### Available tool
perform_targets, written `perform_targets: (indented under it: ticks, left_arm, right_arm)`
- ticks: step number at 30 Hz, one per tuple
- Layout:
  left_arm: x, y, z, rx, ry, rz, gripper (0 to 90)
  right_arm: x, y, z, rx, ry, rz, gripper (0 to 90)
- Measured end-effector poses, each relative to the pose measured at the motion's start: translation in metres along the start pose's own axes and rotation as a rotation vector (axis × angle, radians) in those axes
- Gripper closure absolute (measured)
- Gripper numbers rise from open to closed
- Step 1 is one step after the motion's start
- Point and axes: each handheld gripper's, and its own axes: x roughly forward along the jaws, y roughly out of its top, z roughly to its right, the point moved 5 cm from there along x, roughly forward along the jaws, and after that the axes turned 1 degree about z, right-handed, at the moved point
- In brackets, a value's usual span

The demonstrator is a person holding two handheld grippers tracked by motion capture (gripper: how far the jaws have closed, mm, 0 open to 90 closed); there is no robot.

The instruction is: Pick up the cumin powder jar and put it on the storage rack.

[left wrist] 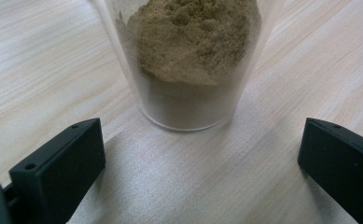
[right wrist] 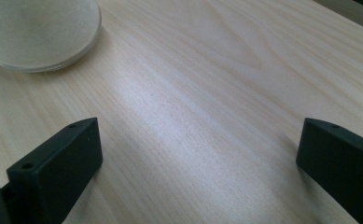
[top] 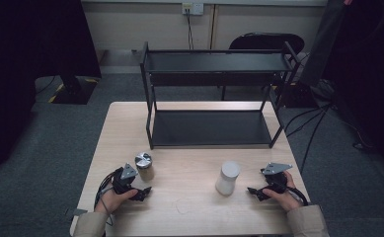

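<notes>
High view: a black two-tier rack [top: 211, 98] stands at the far half of the table [top: 189, 212], and everything else sits on the near side of it. A jar [top: 144, 166] with a silver lid and brown powder stands upright in front of the rack's left leg; a white jar [top: 227, 177] stands upright in front of the rack's right half, well apart from the first. The left gripper [top: 142, 192] lies low on the table just nearer than the brown jar, its jaws spread wide and holding nothing. In the left gripper view the jar [left wrist: 193, 65] stands just ahead of the gap, touching neither jaw. The right gripper [top: 254, 191] rests just right of the white jar, jaws likewise spread and empty; in the right gripper view the white jar [right wrist: 39, 32] sits off to the upper left, clear of the jaws.
</notes>
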Motion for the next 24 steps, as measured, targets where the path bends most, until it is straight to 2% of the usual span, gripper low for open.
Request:
perform_targets:
  ticks: [24]
  left_arm:
    - [0.0011, 0.0009, 0.0049, -0.027, 0.024, 0.001, 0.0]
  right_arm:
    - [0.0004, 0.0004, -0.0004, 0.004, -0.003, 0.000, 0.0]
